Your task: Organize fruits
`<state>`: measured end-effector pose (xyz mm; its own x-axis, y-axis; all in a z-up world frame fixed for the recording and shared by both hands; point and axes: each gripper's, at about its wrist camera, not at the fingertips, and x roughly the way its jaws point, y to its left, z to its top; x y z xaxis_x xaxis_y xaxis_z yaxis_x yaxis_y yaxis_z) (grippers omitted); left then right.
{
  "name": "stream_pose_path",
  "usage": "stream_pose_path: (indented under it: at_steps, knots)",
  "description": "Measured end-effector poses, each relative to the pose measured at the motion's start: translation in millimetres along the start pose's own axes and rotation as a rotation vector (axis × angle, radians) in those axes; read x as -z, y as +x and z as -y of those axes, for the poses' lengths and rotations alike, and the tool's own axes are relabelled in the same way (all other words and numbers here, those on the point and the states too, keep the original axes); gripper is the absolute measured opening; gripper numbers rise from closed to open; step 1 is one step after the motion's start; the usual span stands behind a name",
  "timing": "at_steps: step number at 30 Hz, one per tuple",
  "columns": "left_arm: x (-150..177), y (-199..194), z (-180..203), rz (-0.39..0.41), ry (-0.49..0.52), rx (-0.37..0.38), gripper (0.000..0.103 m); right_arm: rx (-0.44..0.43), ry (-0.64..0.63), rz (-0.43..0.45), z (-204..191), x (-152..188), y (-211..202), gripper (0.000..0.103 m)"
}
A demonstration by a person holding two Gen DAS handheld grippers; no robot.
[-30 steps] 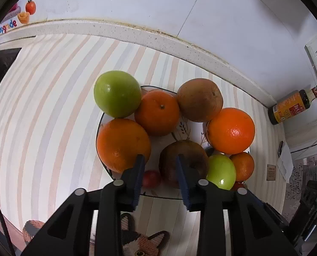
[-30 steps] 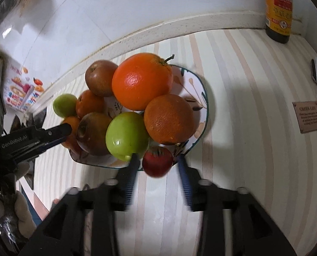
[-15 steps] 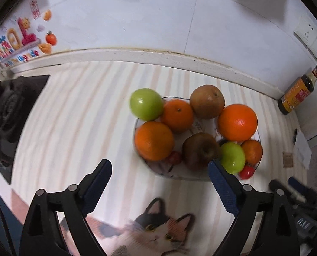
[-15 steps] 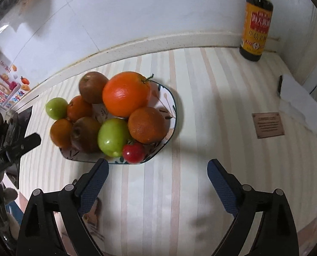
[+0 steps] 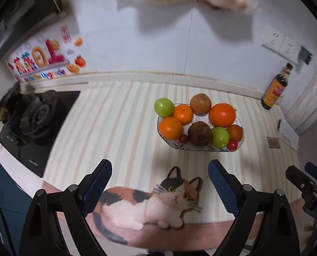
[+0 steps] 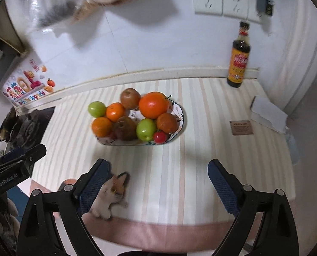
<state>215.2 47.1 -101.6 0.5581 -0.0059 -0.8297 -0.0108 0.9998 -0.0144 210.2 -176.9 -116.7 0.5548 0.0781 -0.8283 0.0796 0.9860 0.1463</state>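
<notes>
Striped cloth covers the counter [image 6: 201, 149], where the plate [image 6: 179, 125] of fruit sits mid-surface, well ahead of both your tongs. Your left tongs [image 5: 160, 189] and right tongs [image 6: 156, 188] are spread wide, holding nothing. Oranges, green apples, brown fruit and a red tomato [image 6: 159, 137] crowd the plate. A wall sticker [image 5: 43, 64] reads "Upgrade"; the sauce bottle [image 6: 239, 59] stands at the back wall, its label too blurred to read. A cat picture [image 5: 149, 200] lies under your left tongs.
</notes>
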Motion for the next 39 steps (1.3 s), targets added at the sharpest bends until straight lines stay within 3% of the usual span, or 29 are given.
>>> stream_pose_path:
  at_steps: [9,18,27,39]
  knots:
    - [42,-89,-9,0.066,0.064,0.026,0.092,0.046,-0.007,0.117,-31,57,-123,0.097]
    - [77,-160,-7,0.126,0.076,0.037,0.092,0.037,-0.028,0.183,-41,94,-203,0.097]
    - [88,-201,-2,0.173,0.034,0.034,0.092,-0.016,-0.057,0.204,-40,103,-243,0.098]
    - [73,-193,2,0.176,0.019,0.015,0.096,-0.047,-0.049,0.199,-31,81,-235,0.098]
